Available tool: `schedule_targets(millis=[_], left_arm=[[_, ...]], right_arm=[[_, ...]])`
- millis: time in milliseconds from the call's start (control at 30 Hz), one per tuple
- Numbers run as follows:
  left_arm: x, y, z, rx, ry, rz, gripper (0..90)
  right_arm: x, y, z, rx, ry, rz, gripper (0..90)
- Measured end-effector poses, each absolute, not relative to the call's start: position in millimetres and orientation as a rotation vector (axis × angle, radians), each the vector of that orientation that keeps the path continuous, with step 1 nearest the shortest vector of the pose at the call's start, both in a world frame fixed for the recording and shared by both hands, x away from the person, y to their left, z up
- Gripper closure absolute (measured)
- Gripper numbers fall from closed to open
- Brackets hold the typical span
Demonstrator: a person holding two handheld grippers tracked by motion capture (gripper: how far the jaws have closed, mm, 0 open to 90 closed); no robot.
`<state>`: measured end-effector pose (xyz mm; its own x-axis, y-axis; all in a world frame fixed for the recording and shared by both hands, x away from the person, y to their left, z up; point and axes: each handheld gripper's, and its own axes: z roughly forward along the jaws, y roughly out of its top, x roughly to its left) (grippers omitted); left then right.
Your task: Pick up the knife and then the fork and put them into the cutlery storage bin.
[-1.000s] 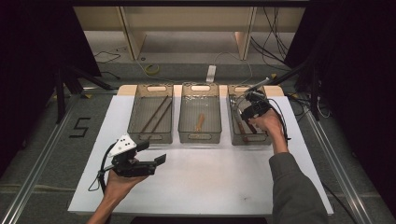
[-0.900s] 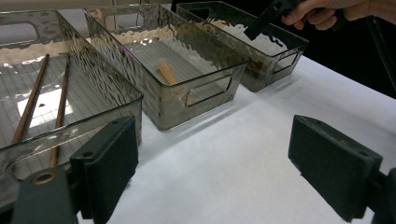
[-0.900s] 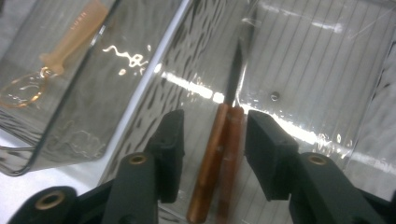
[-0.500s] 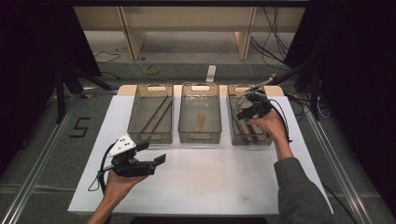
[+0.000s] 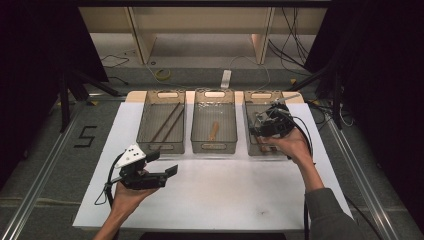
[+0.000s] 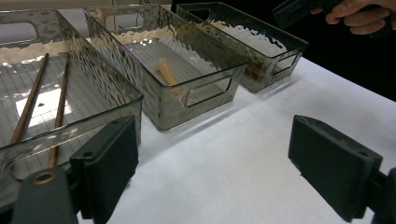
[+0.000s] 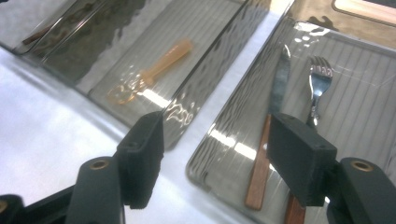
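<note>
White sheet (image 5: 215, 200) covers the bench, lit bright from above. At twelve o'clock beyond it stands a pale wooden shelf unit (image 5: 200, 30) on a grey floor (image 5: 50, 165), loose cables (image 5: 295, 35) trailing there. Black curtains (image 5: 30, 60) hang at nine and three o'clock. A black "5" (image 5: 85, 136) marks the floor at nine o'clock, beside a metal rail (image 5: 42, 170).
</note>
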<state>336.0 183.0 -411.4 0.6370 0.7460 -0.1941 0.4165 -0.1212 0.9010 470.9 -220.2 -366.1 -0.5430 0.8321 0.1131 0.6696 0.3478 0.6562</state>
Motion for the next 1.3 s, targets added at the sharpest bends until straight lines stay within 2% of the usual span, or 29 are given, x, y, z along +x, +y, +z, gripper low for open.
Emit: schedule_targets(millis=[700,1300], left_arm=[[335,185,-412,1.744,0.953,0.357,15.2],[337,183,-412,1.753,0.947,0.341,15.2]], right_arm=[[392,-223,-372,1.191,2.281,1.323,31.9],[359,-236,-402,1.159,2.222,1.435,29.6]])
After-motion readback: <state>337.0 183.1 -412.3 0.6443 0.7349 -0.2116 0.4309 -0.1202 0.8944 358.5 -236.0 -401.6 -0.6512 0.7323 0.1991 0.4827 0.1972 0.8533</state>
